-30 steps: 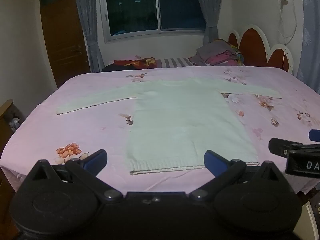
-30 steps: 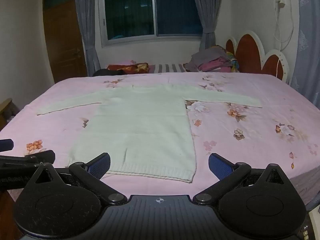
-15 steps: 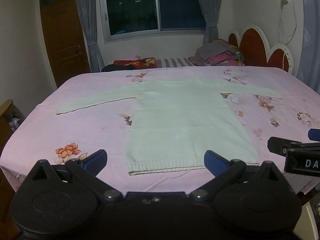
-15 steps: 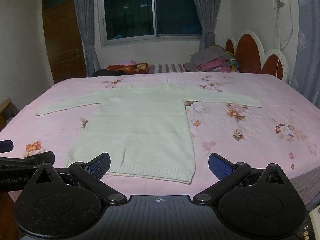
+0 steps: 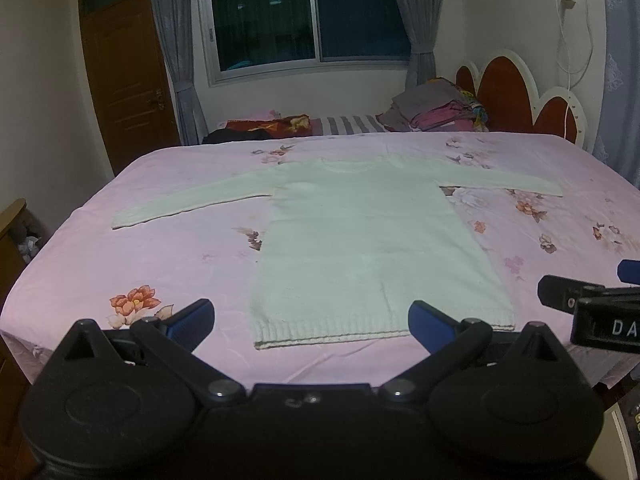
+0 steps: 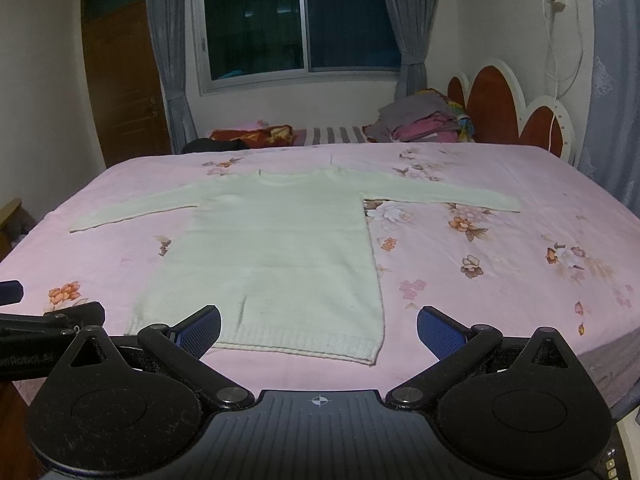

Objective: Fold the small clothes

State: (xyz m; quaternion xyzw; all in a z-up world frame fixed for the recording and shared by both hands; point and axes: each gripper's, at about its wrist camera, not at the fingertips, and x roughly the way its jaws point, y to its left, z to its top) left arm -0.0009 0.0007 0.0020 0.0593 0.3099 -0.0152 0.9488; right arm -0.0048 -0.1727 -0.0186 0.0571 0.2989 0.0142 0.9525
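A pale white knitted sweater (image 5: 360, 240) lies flat on the pink floral bed sheet (image 5: 160, 264), sleeves spread to both sides, hem nearest me. It also shows in the right wrist view (image 6: 272, 252). My left gripper (image 5: 310, 320) is open and empty, held above the near bed edge in front of the hem. My right gripper (image 6: 318, 328) is open and empty, just before the hem's right corner. The right gripper's side shows at the right edge of the left wrist view (image 5: 592, 308).
A pile of folded clothes (image 5: 436, 108) and dark and red bedding (image 5: 264, 128) lie at the far side of the bed. A red and white headboard (image 5: 520, 96) stands at the right. A brown door (image 5: 128, 80) is at the back left.
Both grippers have drifted very slightly; the view of the sweater has barely shifted. Both stay open and empty.
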